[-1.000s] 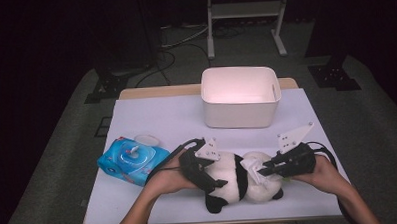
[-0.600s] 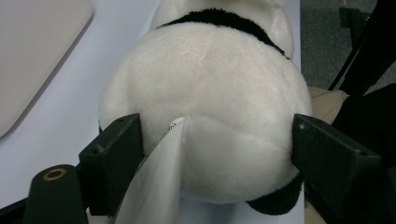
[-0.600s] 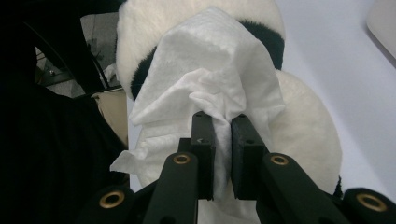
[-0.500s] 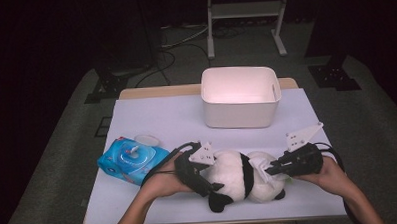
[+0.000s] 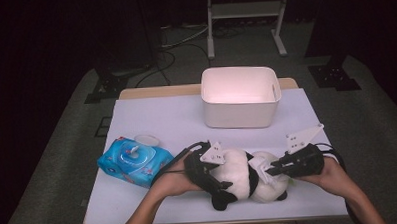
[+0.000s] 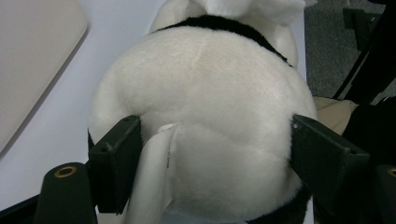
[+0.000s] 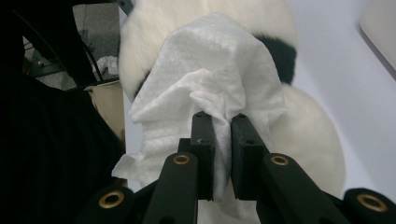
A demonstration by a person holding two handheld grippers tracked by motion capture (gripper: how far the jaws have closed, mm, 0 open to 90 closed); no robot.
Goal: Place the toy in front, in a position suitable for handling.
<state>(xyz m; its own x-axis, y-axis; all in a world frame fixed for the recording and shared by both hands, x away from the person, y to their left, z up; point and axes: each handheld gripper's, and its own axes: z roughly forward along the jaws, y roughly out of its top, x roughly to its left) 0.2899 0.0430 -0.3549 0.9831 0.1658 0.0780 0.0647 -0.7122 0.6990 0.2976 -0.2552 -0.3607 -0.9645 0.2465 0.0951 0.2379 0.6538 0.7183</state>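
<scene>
White worktop (image 5: 151,118) carried the panda (image 5: 239,178); my left gripper (image 5: 208,171) clamped its body while my right gripper (image 5: 266,170) pinched a wipe (image 7: 215,70) against it.

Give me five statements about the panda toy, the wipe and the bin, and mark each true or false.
1. The left gripper clamps the plush panda by its body. True.
2. The right gripper is empty. False: it pinches a white wipe.
3. The wipe lies against the panda. True.
4. The wipes pack sits inside the white bin. False: it lies on the table, left of the panda.
5. The pack's lid is closed. False: it is flipped open.
</scene>
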